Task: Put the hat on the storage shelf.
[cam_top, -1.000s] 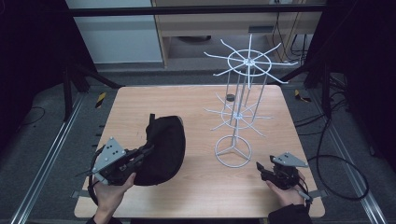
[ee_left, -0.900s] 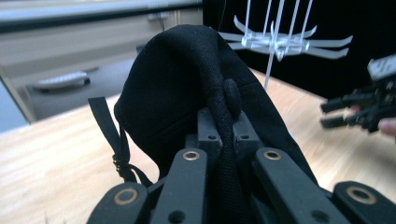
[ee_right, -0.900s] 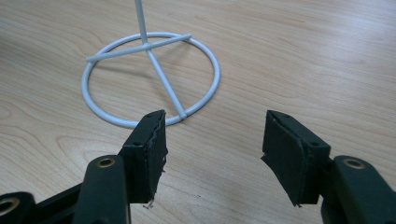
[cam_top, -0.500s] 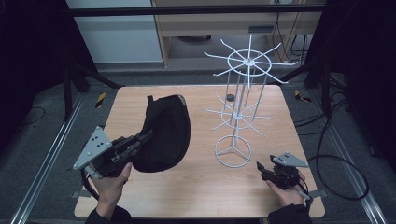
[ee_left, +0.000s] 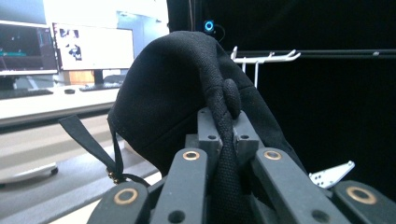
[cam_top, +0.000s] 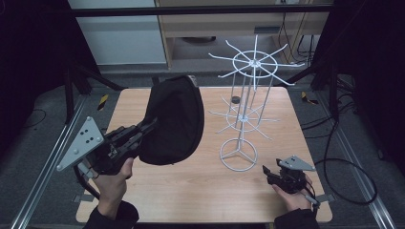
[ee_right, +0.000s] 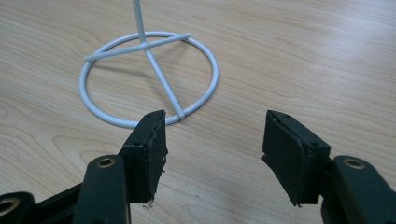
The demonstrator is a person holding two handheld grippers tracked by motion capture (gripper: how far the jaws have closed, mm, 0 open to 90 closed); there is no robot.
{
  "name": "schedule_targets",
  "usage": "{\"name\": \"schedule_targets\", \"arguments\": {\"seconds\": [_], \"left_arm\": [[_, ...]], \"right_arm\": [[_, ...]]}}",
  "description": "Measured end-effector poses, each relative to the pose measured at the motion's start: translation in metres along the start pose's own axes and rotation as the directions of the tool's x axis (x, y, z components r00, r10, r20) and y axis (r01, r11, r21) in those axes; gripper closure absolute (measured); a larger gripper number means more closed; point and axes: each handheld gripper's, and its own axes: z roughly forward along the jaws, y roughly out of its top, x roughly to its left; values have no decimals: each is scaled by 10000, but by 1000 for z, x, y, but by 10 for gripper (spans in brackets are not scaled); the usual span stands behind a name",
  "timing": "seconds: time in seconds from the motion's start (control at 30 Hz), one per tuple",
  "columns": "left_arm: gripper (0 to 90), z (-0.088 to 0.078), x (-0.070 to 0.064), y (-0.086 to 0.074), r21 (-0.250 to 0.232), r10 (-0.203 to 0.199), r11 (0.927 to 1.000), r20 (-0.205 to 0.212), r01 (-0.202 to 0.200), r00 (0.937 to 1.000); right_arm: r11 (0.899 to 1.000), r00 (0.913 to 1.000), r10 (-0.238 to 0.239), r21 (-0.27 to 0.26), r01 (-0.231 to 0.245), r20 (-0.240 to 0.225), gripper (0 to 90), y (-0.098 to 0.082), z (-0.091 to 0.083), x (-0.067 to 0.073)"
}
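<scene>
Pinching black cap (cam_top: 174,119) above wooden table (cam_top: 200,191), left gripper (cam_top: 143,130), right gripper (cam_top: 272,172) fingers spread, dim room

Black cap (cam_top: 174,119); white wire rack (cam_top: 241,112); light woodgrain table (cam_top: 200,191).

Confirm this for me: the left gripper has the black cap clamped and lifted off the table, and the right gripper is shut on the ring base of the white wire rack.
Wrong about the right gripper: the right gripper view shows its jaws wide open over bare table, just short of the white wire rack, touching nothing. The rest holds: the left gripper has the black cap clamped and lifted.
</scene>
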Motion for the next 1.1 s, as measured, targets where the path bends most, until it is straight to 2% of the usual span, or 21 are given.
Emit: {"name": "schedule_targets", "arguments": {"seconds": [0.13, 0.23, 0.57, 0.7, 0.87, 1.1], "left_arm": [[856, 5, -3, 6, -197, 99, 9998, 66, -97, 9999], [856, 8, -5, 11, -476, 35, 9989, 192, -26, 9998], [856, 17, -9, 23, -722, 66, 9974, 466, -32, 9989], [856, 24, -13, 28, -869, 8, 9962, 698, 52, 9976], [856, 37, -14, 28, -680, -45, 9976, 804, 100, 9968], [856, 52, -12, 26, -342, -211, 9991, 752, 238, 9969]], "right_arm": [[10000, 10000, -10, -1, 10, 5, 399, 0, 0, 0], [10000, 10000, -21, -2, 21, 7, 399, 0, 0, 0], [10000, 10000, -21, 16, 21, 27, 397, 0, 0, 0], [10000, 10000, -13, 20, 13, 11, 397, 0, 0, 0], [10000, 10000, 28, 29, -28, -12, 397, 0, 1, 0], [10000, 10000, 6, 38, -6, -34, 396, 0, 1, 0]]}}
